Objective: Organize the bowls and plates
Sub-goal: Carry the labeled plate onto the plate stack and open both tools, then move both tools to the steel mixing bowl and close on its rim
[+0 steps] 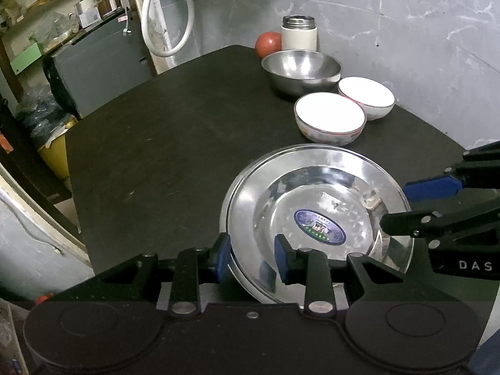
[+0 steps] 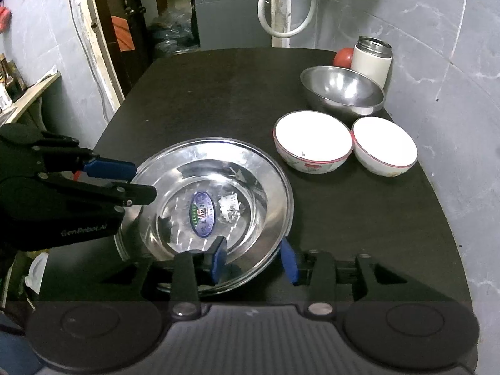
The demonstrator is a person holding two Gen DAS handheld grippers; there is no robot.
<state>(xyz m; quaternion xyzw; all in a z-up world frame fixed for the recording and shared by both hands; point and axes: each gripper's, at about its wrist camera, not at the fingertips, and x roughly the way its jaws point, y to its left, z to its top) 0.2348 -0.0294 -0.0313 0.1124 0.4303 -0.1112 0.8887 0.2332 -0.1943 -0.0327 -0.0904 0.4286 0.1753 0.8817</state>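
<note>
A shiny steel plate (image 1: 312,187) (image 2: 218,162) with a blue oval sticker lies near the front of the black table (image 1: 172,140). A second steel rim (image 2: 125,247) shows under it, offset to the lower left. My left gripper (image 1: 253,259) (image 2: 142,182) spans the plate's left rim, with one pad outside and one inside the basin. My right gripper (image 2: 253,261) (image 1: 395,203) spans the near right rim the same way. Behind the plate stand two white bowls (image 1: 329,115) (image 1: 365,95) and a steel bowl (image 1: 301,68).
A white flask (image 1: 299,32) and a red tomato (image 1: 267,43) stand at the table's far corner against the grey wall. A white hose (image 1: 165,15) hangs behind. A grey cabinet (image 1: 100,62) and a yellow bin (image 1: 56,153) stand beyond the left edge.
</note>
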